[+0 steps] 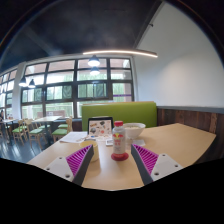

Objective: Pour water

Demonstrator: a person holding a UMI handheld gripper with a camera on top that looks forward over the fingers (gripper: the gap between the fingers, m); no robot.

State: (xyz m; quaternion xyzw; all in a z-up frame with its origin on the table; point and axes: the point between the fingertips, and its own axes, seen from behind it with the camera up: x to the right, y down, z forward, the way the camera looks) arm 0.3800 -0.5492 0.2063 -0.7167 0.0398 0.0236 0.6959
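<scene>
No legible text, number or brand can be read anywhere. The clear plastic bottle with a red cap, standing on the light wooden table, carries a red-and-white label, but its lettering is too small to read. The white card with a dark picture beyond it shows no readable characters.

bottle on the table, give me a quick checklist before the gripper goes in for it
1. Bottle stands upright on the wooden table: ok.
2. Bottle lined up between the fingers, just ahead of them: ok.
3. Gripper open wide enough, with a gap either side of the bottle: ok.
4. Red cap on the bottle, must come off before pouring: not ok.
5. White bowl beyond the bottle, apart from it: ok.
6. Water level in the bottle: cannot tell.
</scene>
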